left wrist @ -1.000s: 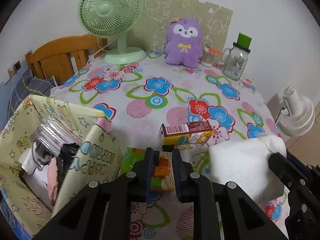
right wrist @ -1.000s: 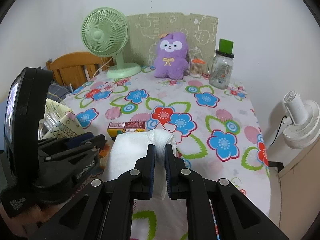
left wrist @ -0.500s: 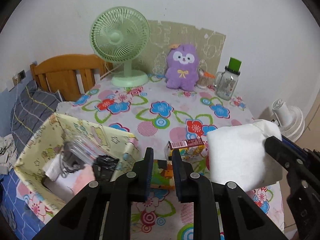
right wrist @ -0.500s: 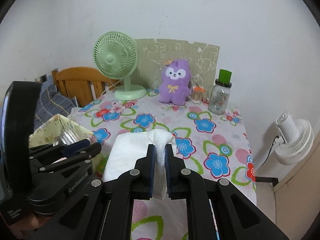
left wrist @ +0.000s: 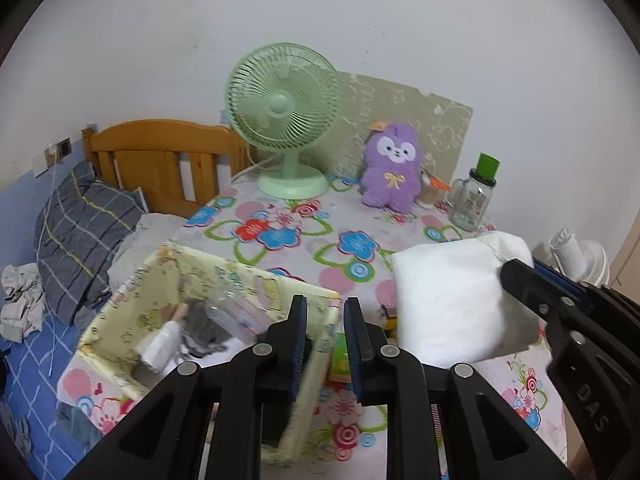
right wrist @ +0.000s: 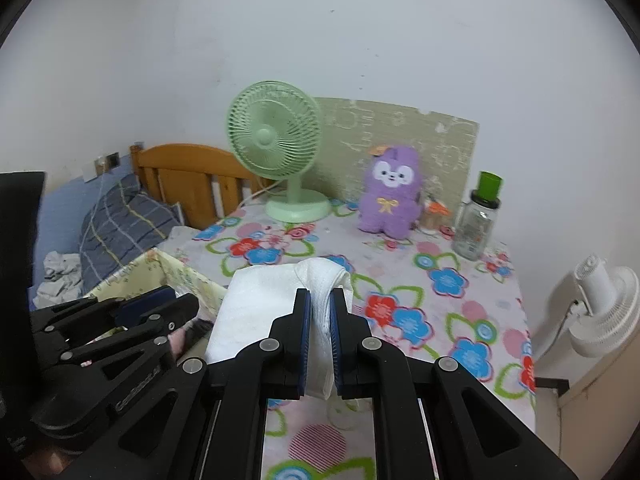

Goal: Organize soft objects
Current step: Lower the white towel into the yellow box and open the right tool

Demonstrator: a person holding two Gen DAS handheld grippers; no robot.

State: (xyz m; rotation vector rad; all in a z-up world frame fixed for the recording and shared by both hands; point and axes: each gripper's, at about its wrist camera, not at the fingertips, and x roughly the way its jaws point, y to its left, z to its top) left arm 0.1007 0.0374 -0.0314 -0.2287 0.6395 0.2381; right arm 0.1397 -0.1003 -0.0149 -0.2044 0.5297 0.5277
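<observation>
At the far left a bed (left wrist: 24, 360) with a blue sheet carries a dark checked pillow (left wrist: 80, 236) against a wooden headboard (left wrist: 160, 152). Next comes the table (left wrist: 360, 216) under a flowered cloth, and at its near left corner sits a pale yellow fabric bin (left wrist: 248, 280) with small items lying inside, too blurred to name. The left gripper (left wrist: 325, 344) hangs above the bin's right wall with its jaws drawn as close as they go, and nothing is between them. At the back of the table stands a green fan (left wrist: 282, 112), then a purple plush toy (left wrist: 394, 168) sitting upright against a beige board (left wrist: 436, 120), then a glass jar (left wrist: 474, 200) with a green lid. Toward the right, the right gripper (right wrist: 320, 336) pinches a folded white towel (right wrist: 260, 304) by its bunched edge, holding it in the air above the table, just right of the bin. Beyond the table's right edge stands a white fan (right wrist: 604, 312).
</observation>
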